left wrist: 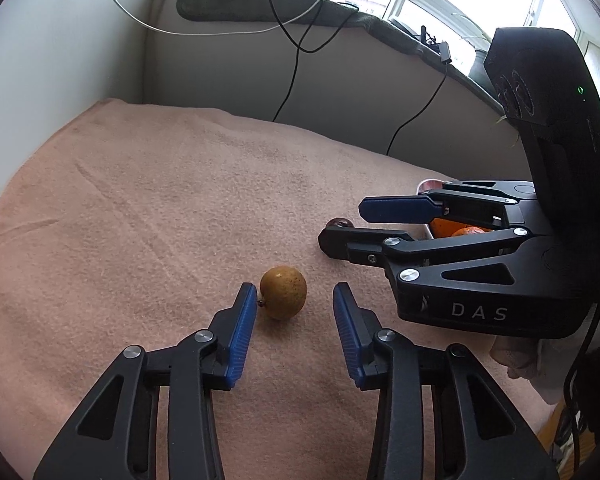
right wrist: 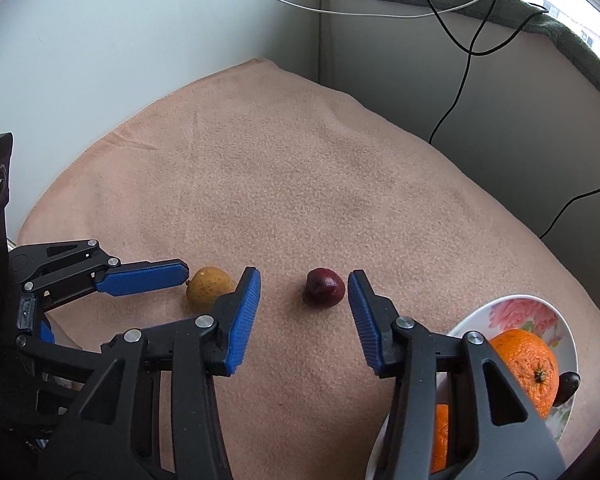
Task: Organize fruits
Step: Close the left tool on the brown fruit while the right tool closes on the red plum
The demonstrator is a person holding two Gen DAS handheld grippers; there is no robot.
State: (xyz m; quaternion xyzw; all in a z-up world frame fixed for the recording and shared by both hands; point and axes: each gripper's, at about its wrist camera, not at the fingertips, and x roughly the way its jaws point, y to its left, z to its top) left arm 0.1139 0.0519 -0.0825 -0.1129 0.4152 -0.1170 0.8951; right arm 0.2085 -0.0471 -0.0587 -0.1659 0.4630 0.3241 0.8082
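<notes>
A: On the pink blanket, what lies between the left gripper's fingers?

B: A small yellow-brown fruit. The jaws are spread wide, nothing pinched. The fruit sits near the tips, close against the left-hand blue pad, with a clear gap to the other pad.

A: And the right gripper?

B: Also spread, gripping nothing. A dark red fruit lies on the blanket between its tips, nearer the right-hand finger, just beside it. I cannot tell whether they touch.

A: Are the two fruits close?

B: Near each other but apart. In the right wrist view the yellow-brown fruit sits left of the red one, with one blue finger between them.

A: Anything already sorted?

B: A flowered plate at the blanket's right edge holds an orange, with a small dark fruit against it near the rim. More orange shows lower down, behind the gripper's frame.

A: Where do the grippers stand relative to each other?

B: Side by side, low over the blanket; from the left wrist view the right gripper reaches in from the right, with the red fruit peeking out at its tips.
</notes>
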